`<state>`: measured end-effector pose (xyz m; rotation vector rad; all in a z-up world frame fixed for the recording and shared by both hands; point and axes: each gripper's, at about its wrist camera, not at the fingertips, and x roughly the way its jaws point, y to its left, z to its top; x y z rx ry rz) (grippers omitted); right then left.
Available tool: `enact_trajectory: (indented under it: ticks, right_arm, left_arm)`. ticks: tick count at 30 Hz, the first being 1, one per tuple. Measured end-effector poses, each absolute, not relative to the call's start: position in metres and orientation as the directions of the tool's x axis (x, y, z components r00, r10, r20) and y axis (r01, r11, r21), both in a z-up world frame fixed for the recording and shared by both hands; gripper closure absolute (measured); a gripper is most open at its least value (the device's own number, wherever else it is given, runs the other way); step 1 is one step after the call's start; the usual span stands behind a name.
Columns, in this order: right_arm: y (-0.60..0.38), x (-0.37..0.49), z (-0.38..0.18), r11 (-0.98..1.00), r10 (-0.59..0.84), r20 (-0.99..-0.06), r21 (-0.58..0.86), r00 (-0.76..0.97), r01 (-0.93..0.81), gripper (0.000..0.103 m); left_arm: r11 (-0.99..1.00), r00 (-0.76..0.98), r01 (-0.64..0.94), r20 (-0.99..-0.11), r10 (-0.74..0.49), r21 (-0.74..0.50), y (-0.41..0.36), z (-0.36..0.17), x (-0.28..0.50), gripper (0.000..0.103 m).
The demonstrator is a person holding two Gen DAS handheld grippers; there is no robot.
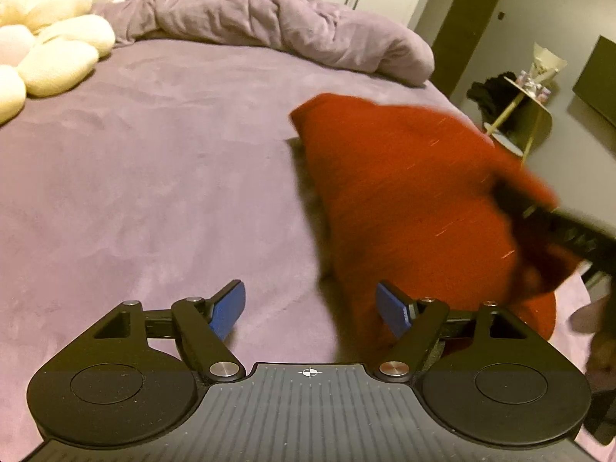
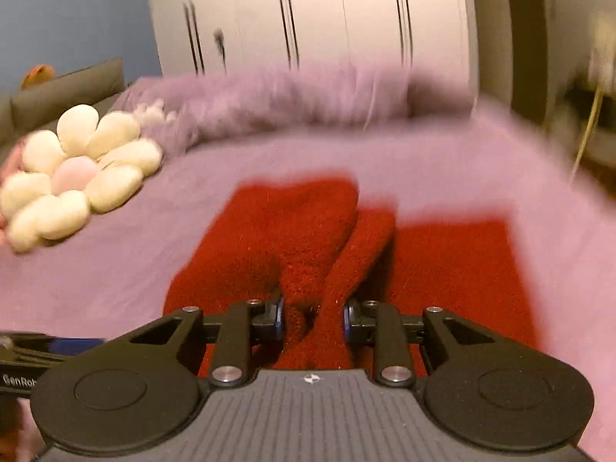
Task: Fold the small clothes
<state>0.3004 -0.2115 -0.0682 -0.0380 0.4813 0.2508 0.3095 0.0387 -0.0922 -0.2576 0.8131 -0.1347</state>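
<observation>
On the near right part of the bed (image 1: 161, 177) lies the red garment (image 2: 269, 231), a fuzzy knitted piece, partly spread flat on the purple cover and partly lifted. The right tongs (image 2: 312, 317) are pinching a bunched ridge of its cloth between their blue pads, and in the left wrist view that gathered part stands raised off the bed like a tent, with a flat stretch of red lying to its right in the right wrist view. The left tongs (image 1: 310, 310) are spread, with nothing between their pads; they hang just beside the garment's near left edge, over bare cover.

As a judgement, the fold is under way but not finished: one part is being carried over, no neat flat stack shows yet, and the edges have not been squared up. No other clothes are in view, folded or unfolded.

Farther left on the bed rests a cream flower-shaped cushion (image 2: 77, 177) with a pink middle. A rumpled purple duvet (image 1: 277, 27) is heaped along the far side. Beyond it stand white wardrobe doors (image 2: 315, 19), and off the bed's right edge is a small side table (image 1: 527, 96) with clutter on it.
</observation>
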Motion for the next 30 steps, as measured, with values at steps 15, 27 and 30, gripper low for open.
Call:
enact_trajectory:
  ticks: [15,27,30]
  right_arm:
    - [-0.268,0.309,-0.108,0.992,0.119,-0.588,0.094,0.800,-0.078,0.064]
    - [-0.299,0.351,-0.116,0.886,0.352,-0.547,0.456,0.759,-0.083,0.045]
    - [-0.279,0.342,-0.103,0.966,0.221,-0.562,0.239,0.797,-0.099,0.079]
  left_arm:
    - [0.970,0.600,0.052,-0.769,-0.219,-0.236,-0.003,-0.112,0.330,0.024]
    - [0.977,0.599,0.070,-0.775,-0.202,-0.201,-0.013,-0.107,0.333,0.025]
    - [0.978,0.605,0.068,-0.772,-0.196,-0.195,-0.014,-0.103,0.332,0.024]
